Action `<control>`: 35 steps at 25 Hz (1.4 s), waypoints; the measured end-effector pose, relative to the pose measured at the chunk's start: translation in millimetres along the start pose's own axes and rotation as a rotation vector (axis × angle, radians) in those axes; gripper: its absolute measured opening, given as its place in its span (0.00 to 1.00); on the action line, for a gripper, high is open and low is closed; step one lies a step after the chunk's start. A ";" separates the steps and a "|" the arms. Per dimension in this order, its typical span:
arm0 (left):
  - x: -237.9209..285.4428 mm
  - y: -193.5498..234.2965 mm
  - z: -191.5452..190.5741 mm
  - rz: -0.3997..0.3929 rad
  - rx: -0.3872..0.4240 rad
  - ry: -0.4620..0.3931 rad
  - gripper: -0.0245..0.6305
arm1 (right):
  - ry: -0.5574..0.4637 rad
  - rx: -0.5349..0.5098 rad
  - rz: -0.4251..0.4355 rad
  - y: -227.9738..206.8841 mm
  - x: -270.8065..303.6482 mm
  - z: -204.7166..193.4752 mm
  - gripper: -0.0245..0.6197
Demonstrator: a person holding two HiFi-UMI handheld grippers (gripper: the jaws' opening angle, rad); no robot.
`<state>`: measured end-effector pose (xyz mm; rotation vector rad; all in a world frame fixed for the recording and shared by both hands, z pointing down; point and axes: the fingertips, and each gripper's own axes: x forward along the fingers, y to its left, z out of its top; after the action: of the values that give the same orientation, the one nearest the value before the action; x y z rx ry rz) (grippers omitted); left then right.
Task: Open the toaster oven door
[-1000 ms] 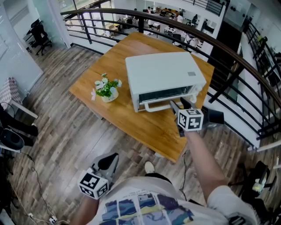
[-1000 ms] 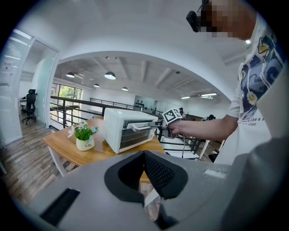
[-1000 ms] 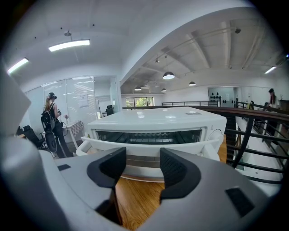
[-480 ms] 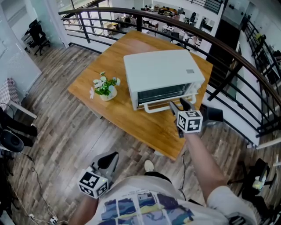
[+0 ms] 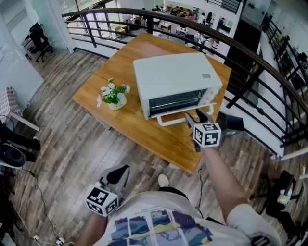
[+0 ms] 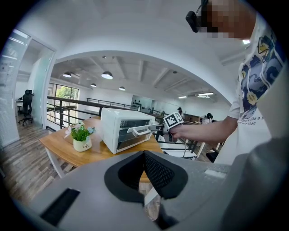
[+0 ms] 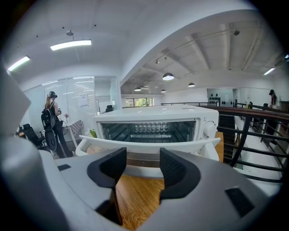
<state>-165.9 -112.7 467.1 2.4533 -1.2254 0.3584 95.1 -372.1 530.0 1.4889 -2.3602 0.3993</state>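
The right gripper [image 7: 142, 170] is hovering, jaws apart, just short of the handle [image 7: 144, 145] of the toaster oven [image 5: 175, 81] on the table [image 5: 144, 132]. Closing early would likely be missing the bar. The left gripper [image 6: 144, 173] is hanging clenched and empty.

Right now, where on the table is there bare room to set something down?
Free: the table behind the toaster oven toward the railing, and the strip between the potted plant and the near edge. Crowded: the front right, where the right gripper, fingers apart, is at the oven's door handle.

White toaster oven [image 5: 173, 77], honey-brown wood table [image 5: 149, 134], green plant [image 5: 114, 94] with white flowers
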 end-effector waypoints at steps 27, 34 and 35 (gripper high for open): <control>0.2 -7.6 -1.7 -0.042 0.022 0.009 0.04 | 0.031 0.001 -0.020 0.8 -20.0 -44.0 0.39; -0.4 -10.0 -3.6 -0.048 0.019 0.018 0.04 | 0.040 0.004 -0.024 0.7 -23.6 -57.4 0.39; -0.1 -10.5 -3.8 -0.049 0.020 0.020 0.04 | 0.042 0.004 -0.025 0.3 -24.2 -59.0 0.39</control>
<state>-157.7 -105.1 468.1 2.4858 -1.1562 0.3827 111.6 -328.7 573.7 1.4965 -2.3073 0.4254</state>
